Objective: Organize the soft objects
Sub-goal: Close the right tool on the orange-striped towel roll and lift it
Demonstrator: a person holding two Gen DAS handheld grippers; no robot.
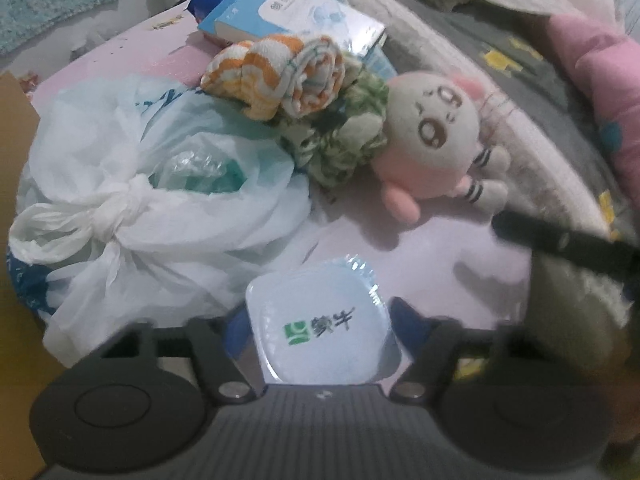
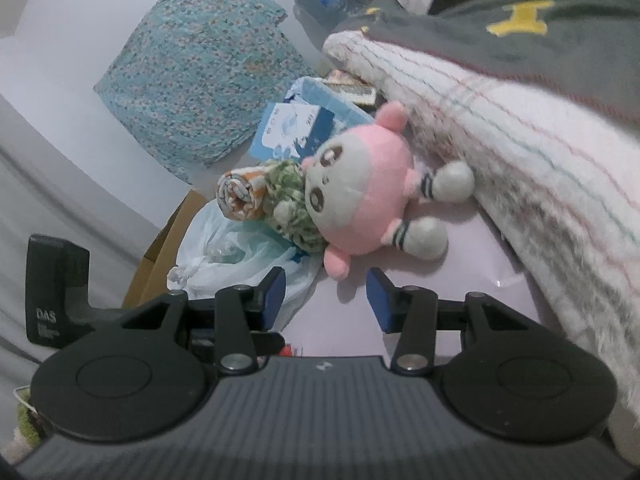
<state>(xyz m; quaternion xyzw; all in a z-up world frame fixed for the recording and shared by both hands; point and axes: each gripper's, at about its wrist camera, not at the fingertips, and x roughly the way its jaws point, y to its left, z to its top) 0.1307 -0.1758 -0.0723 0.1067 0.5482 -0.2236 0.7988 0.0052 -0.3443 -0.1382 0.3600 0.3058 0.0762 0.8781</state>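
The pink and white plush toy point(image 1: 434, 136) serves as the landmark: it lies on its side on the pale pink bed surface point(image 1: 420, 252), its back against a bunched white blanket with thin coloured stripes point(image 2: 520, 152). Touching the toy's head is a crumpled green and white cloth point(image 1: 340, 136), and just beyond that, resting partly on it, a rolled orange and white striped towel point(image 1: 280, 76). Farther from the toy, behind the towel, sits a light blue box with printed text point(image 1: 296, 16). On the side of the cloth away from the toy is a knotted white plastic bag point(image 1: 132, 184), its bulk spreading toward the bed's edge, where a brown cardboard box point(image 2: 160, 256) stands beside it. In the left wrist view, the left hand-held gripper point(image 1: 316, 332) is clenched around a square, foil-lidded yogurt cup with green lettering point(image 1: 324, 328), both blue pads pressing its sides; the cup is near the toy's feet, on the near side of the toy. In the right wrist view, the right hand-held gripper point(image 2: 326, 300) hangs just short of the toy's lower pink foot, its jaws released with nothing between them and only bare bed surface showing in the gap. A folded teal floral quilt point(image 2: 200, 72) leans well behind the toy.
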